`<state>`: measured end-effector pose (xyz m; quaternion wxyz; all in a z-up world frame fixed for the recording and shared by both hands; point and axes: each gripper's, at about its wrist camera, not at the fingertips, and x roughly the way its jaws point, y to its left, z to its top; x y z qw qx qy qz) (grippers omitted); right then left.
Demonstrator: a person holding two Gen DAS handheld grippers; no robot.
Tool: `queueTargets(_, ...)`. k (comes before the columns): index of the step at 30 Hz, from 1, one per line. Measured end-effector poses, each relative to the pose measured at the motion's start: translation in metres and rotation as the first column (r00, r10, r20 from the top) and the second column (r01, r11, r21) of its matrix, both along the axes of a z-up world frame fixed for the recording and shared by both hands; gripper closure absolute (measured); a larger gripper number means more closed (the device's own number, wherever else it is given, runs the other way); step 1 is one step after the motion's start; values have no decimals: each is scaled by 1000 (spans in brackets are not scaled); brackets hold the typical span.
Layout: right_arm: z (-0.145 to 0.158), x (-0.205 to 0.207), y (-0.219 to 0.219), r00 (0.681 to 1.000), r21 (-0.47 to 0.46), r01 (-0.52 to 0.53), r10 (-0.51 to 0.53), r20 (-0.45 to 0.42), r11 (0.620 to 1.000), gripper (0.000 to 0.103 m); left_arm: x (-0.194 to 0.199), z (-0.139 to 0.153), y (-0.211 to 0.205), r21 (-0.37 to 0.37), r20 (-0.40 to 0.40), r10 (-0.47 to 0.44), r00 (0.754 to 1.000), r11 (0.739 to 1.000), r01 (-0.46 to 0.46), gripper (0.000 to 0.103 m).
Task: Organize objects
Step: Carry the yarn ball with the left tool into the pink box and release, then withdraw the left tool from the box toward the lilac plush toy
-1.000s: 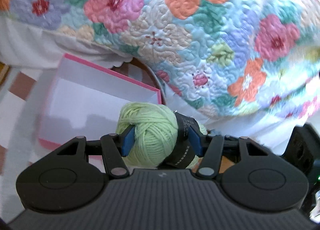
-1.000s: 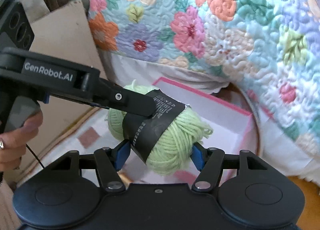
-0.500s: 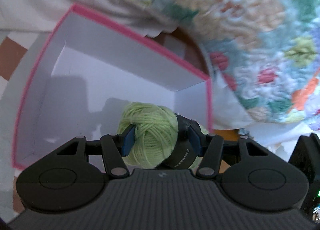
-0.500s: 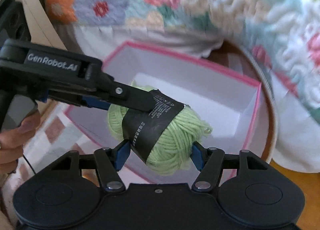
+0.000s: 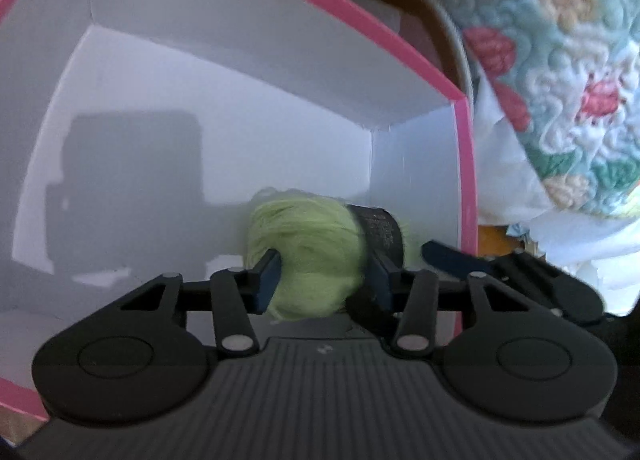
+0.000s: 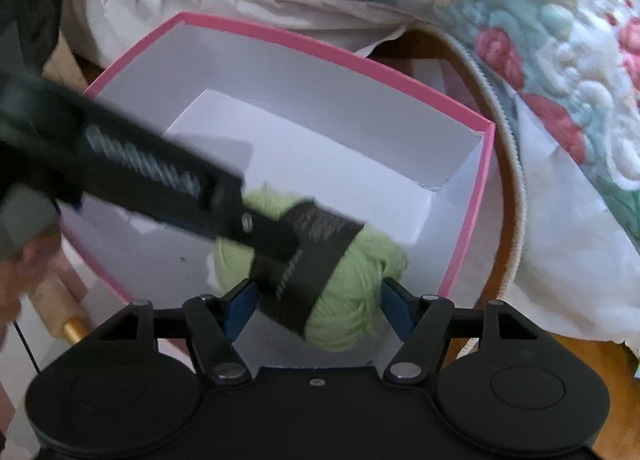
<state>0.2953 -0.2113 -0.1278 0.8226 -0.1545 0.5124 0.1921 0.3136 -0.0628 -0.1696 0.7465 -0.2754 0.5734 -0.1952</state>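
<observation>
Lowering the green yarn ball into the pink-rimmed box: left tool has just been tightening on it, right tool easing apart, apparently clear; set it on the floor before releasing.

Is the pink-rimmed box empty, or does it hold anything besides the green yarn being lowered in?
Otherwise empty: the box shows only bare white floor and walls around the green yarn; the near corner is hidden.

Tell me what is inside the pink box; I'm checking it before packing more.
Inside the pink box only the green yarn ball shows, between the left gripper and right gripper. The rest looks bare white, though the grippers cover its near floor.
</observation>
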Motion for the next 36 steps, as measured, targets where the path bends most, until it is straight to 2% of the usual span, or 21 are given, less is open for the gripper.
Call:
queueTargets(3,8,-4,-8,999,66,52,-53,11,996,29,-8,7,-7,66,40,0,999,998,-2,58)
queueTargets(7,21,-24,-20,997,120,67,-71,26,990,29,-22,34,-12,151,93,-48,994,988,34,58)
queueTargets(11,45,-42,-36,994,203,105,-110,12,974,29,-43,68,-18,278,99,-139,985,955,106,57)
queueTargets(14,68,-61,-52,991,248,122,-132,24,961,29,-61,94,-15,326,112,-172,979,937,127,55)
queueTargets(20,116,-87,-65,989,324,113,-138,54,939,29,-100,152,-5,391,168,-219,961,910,139,51)
queueTargets(26,168,-118,-70,991,361,49,-91,101,931,28,-141,197,7,439,164,-238,958,887,145,48)
queueTargets(31,184,-147,-64,995,345,-4,-29,93,938,28,-181,209,18,440,144,-231,962,886,147,47)
queueTargets(36,181,-181,-58,998,325,-45,32,47,945,28,-222,208,20,480,122,-270,955,858,182,47)
